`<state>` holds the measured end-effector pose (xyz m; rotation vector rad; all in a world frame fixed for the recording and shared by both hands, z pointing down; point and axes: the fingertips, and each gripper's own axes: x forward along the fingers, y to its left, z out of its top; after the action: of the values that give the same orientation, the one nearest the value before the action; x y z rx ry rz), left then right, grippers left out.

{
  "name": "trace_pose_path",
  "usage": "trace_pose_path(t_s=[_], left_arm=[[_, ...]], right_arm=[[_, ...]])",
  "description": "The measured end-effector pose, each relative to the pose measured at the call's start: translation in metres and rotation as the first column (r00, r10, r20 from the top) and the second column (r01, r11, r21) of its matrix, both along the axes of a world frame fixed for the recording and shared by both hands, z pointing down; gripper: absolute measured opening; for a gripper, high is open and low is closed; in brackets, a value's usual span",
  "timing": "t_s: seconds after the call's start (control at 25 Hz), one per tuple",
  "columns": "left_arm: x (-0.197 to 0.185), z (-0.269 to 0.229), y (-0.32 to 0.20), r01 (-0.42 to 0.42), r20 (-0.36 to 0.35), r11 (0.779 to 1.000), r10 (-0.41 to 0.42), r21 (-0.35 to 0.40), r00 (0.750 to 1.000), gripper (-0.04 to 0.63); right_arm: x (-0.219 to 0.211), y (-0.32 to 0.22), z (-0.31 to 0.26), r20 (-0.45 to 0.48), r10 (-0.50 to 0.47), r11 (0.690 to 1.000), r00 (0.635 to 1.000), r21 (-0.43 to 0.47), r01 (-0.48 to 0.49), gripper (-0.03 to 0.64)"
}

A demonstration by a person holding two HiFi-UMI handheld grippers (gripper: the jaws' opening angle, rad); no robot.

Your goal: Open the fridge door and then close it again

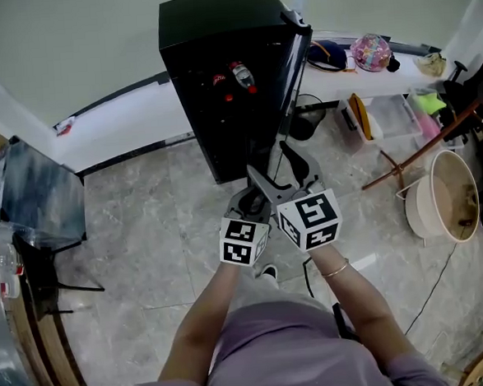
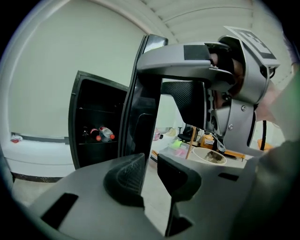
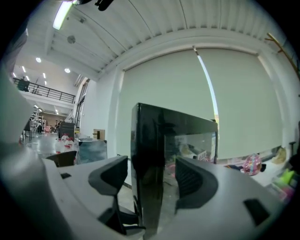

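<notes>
The black mini fridge [image 1: 217, 82] stands against the wall with its door [image 1: 292, 69] swung open toward me. Inside, bottles [image 1: 242, 77] lie on a shelf. In the right gripper view the door's free edge [image 3: 149, 154] stands upright between the wide-set jaws of my right gripper [image 3: 150, 176]; a thin gap shows at each pad. My left gripper [image 2: 150, 164] hovers just left of the right one, its jaws a narrow slit apart with nothing in them. From there I see the fridge's dark interior [image 2: 96, 122] and the door [image 2: 140, 112] edge-on.
A cream bucket [image 1: 441, 199], a wooden stick [image 1: 424, 146] and a clear plastic box [image 1: 385, 116] lie to the right of the fridge. A dark chair and table [image 1: 40, 206] stand at the left. A cable [image 1: 434, 286] runs over the tiled floor.
</notes>
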<state>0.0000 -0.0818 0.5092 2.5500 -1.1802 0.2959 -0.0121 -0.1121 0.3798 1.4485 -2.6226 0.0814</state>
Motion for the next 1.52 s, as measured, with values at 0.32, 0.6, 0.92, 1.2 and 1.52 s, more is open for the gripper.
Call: trace_pose_path(t_s=[0.32,0.6,0.92,1.2,1.52], left_arm=[[0.013,-0.006,0.011,-0.048,-0.006,0.998,0.048,0.033,0.999,0.1],[-0.008,0.002,0.004,0.0,-0.001,0.999,0.0,0.033,1.0,0.161],[0.026,0.004,0.005,-0.113,-0.011,0.994,0.113,-0.002,0.994,0.137],[0.059,0.004,0.018,-0.193,-0.017,0.981,0.193,-0.003,0.981,0.137],[0.107,0.006,0.034,-0.33,-0.004,0.944,0.33,0.005,0.944,0.137]], right_arm=[[0.015,0.004,0.003,-0.019,-0.007,1.0,1.0,-0.002,0.007,0.295],[0.029,0.012,0.004,0.003,-0.005,1.0,1.0,-0.004,0.005,0.287],[0.057,0.024,0.004,0.027,0.036,0.999,0.999,-0.02,-0.036,0.302],[0.085,0.041,-0.003,0.076,0.085,0.996,0.993,0.007,-0.086,0.302],[0.117,0.043,-0.005,0.018,0.197,0.98,0.98,0.029,-0.198,0.282]])
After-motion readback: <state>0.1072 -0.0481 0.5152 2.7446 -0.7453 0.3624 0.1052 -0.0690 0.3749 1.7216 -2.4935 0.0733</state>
